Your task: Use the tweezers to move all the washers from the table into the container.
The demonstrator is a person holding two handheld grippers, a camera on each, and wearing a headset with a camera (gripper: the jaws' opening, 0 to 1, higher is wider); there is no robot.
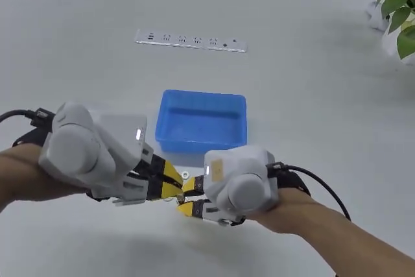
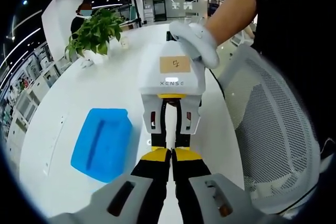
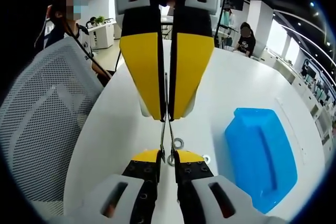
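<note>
Left gripper (image 2: 170, 154) pinching slim steel tweezers (image 3: 166, 103), long axis running straight into right gripper (image 3: 168, 157). Its narrow jaws are flanking the legs, grip unclear. Small metal ring washer (image 3: 178, 142) lying just right of them.

Right gripper (image 2: 170, 142) housing: "XENSE", probably.

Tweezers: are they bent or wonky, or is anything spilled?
Nothing stands out. The tweezers look straight, pinched by the left hand-held gripper and the right hand-held gripper. A washer lies flat on the table, and the container stands upright, with nothing spilled.
</note>
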